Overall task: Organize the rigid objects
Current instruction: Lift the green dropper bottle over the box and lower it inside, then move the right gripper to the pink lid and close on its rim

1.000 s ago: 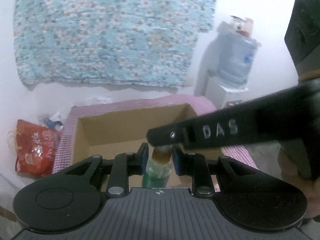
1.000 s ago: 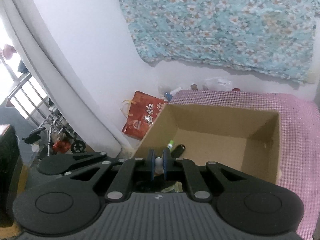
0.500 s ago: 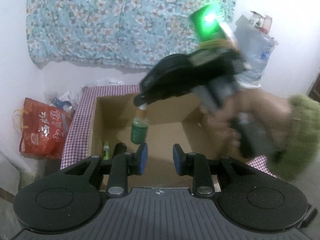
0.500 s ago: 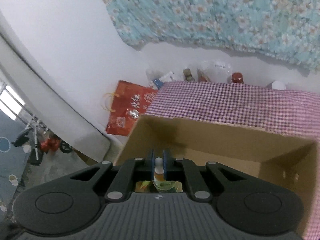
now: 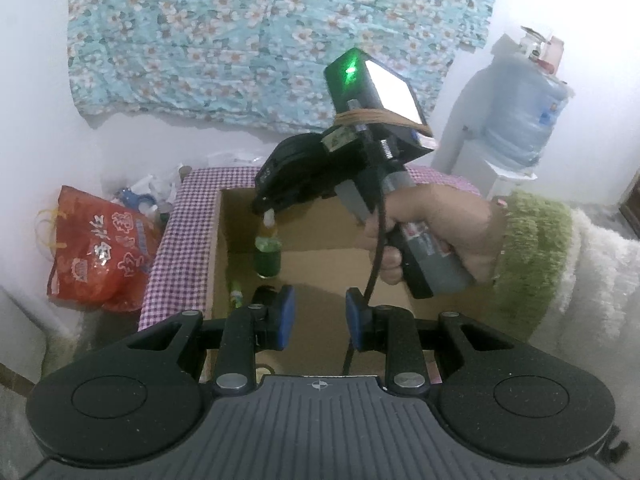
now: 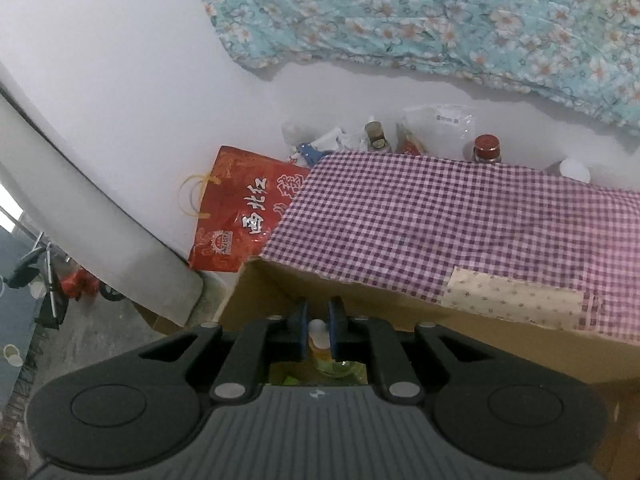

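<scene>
Green bottle (image 5: 268, 254) hangs pinched in right tongs (image 6: 318, 330); left tongs (image 5: 320, 316) gape empty.

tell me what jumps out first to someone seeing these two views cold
In the left wrist view, the right hand-held gripper hangs over the open cardboard box, shut on the white cap of a small green bottle; a green light glows on its top. The left hand-held gripper sits open and empty in the foreground. Behind, a blue floral cloth covers the wall, and a red bag sits left of the box.
</scene>
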`<move>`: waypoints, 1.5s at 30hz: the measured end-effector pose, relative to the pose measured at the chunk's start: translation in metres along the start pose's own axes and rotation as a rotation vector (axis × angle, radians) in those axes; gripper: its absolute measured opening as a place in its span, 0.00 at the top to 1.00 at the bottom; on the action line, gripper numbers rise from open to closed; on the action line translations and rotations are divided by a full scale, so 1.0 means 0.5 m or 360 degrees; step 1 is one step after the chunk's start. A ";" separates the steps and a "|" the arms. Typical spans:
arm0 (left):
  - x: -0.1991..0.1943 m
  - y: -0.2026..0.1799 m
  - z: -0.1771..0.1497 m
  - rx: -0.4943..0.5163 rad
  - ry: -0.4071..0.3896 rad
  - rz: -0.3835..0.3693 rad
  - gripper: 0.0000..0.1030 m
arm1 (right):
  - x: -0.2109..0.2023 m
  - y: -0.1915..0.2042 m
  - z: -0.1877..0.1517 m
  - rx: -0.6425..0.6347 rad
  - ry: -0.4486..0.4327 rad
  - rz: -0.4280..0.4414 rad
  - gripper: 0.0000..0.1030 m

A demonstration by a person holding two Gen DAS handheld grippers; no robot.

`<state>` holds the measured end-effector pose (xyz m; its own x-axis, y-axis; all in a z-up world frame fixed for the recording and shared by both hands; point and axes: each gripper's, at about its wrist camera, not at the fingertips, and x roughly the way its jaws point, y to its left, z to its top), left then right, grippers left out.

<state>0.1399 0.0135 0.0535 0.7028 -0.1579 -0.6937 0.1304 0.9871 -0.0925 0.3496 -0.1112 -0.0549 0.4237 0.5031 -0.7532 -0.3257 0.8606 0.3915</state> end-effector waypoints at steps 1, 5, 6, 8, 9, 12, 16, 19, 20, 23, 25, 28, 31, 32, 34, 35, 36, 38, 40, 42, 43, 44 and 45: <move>-0.002 0.001 -0.001 0.0000 -0.0003 0.0000 0.74 | -0.011 0.001 0.000 0.0000 -0.0007 0.0006 0.88; -0.015 -0.003 -0.006 0.0003 -0.0017 0.0000 0.74 | -0.077 -0.005 0.000 0.0033 -0.0070 0.0047 0.88; -0.020 -0.005 -0.008 0.0001 -0.0020 -0.0003 0.74 | -0.102 -0.008 -0.003 0.0043 -0.0091 0.0061 0.88; -0.030 -0.006 -0.012 -0.0004 -0.0026 -0.0011 0.73 | -0.147 -0.017 -0.007 0.0065 -0.0132 0.0081 0.88; -0.035 -0.007 -0.014 -0.0008 -0.0027 -0.0015 0.73 | -0.172 -0.021 -0.016 0.0078 -0.0151 0.0096 0.87; -0.051 -0.007 -0.020 -0.0020 -0.0020 -0.0040 0.72 | -0.262 -0.030 -0.062 0.0119 -0.0213 0.0132 0.87; -0.066 -0.013 -0.041 -0.0005 0.0038 -0.0118 0.67 | -0.370 -0.049 -0.164 0.0192 -0.0276 0.0144 0.81; -0.068 -0.031 -0.072 0.0058 0.0131 -0.0167 0.64 | -0.416 -0.062 -0.264 0.0264 -0.0258 0.0130 0.79; -0.067 -0.040 -0.084 0.0084 0.0167 -0.0178 0.63 | -0.423 -0.067 -0.305 0.0297 -0.0231 0.0116 0.79; -0.059 -0.067 -0.125 0.0163 0.0274 -0.0216 0.56 | -0.412 -0.068 -0.402 0.0358 -0.0146 0.0068 0.78; -0.047 -0.084 -0.156 0.0205 0.0371 -0.0232 0.55 | -0.389 -0.066 -0.451 0.0398 -0.0072 0.0067 0.78; -0.018 -0.102 -0.199 0.0249 0.0494 -0.0244 0.53 | -0.342 -0.053 -0.503 0.0402 0.0002 0.0000 0.78; 0.015 -0.118 -0.232 0.0322 0.0571 -0.0205 0.48 | -0.294 -0.025 -0.525 0.0314 0.0038 -0.0096 0.78; 0.028 -0.122 -0.241 0.0341 0.0593 -0.0185 0.47 | -0.281 -0.018 -0.531 0.0291 0.0049 -0.0121 0.78; 0.047 -0.128 -0.254 0.0369 0.0628 -0.0159 0.47 | -0.253 -0.006 -0.535 0.0250 0.0074 -0.0153 0.78; 0.055 -0.131 -0.259 0.0374 0.0644 -0.0151 0.46 | -0.245 -0.006 -0.538 0.0243 0.0082 -0.0158 0.78; 0.060 -0.134 -0.263 0.0375 0.0653 -0.0148 0.46 | -0.235 -0.003 -0.543 0.0234 0.0091 -0.0168 0.78; 0.065 -0.134 -0.268 0.0381 0.0650 -0.0153 0.43 | -0.222 0.001 -0.543 0.0205 0.0107 -0.0176 0.78; 0.073 -0.139 -0.272 0.0396 0.0648 -0.0153 0.40 | -0.211 0.002 -0.548 0.0188 0.0129 -0.0175 0.78; 0.079 -0.142 -0.274 0.0407 0.0656 -0.0152 0.39 | -0.199 0.001 -0.547 0.0169 0.0160 -0.0187 0.78; 0.082 -0.144 -0.275 0.0410 0.0660 -0.0152 0.39 | -0.196 0.001 -0.547 0.0162 0.0171 -0.0199 0.78; 0.084 -0.145 -0.277 0.0411 0.0663 -0.0154 0.39 | -0.192 0.000 -0.548 0.0156 0.0180 -0.0210 0.78; 0.086 -0.147 -0.277 0.0412 0.0666 -0.0155 0.39 | -0.191 -0.002 -0.550 0.0154 0.0179 -0.0210 0.78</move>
<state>0.0636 -0.0623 -0.0688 0.3450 -0.1728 -0.9226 0.3878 0.9213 -0.0275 0.0770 -0.1818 -0.1287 0.3583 0.3779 -0.8537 -0.1886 0.9248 0.3303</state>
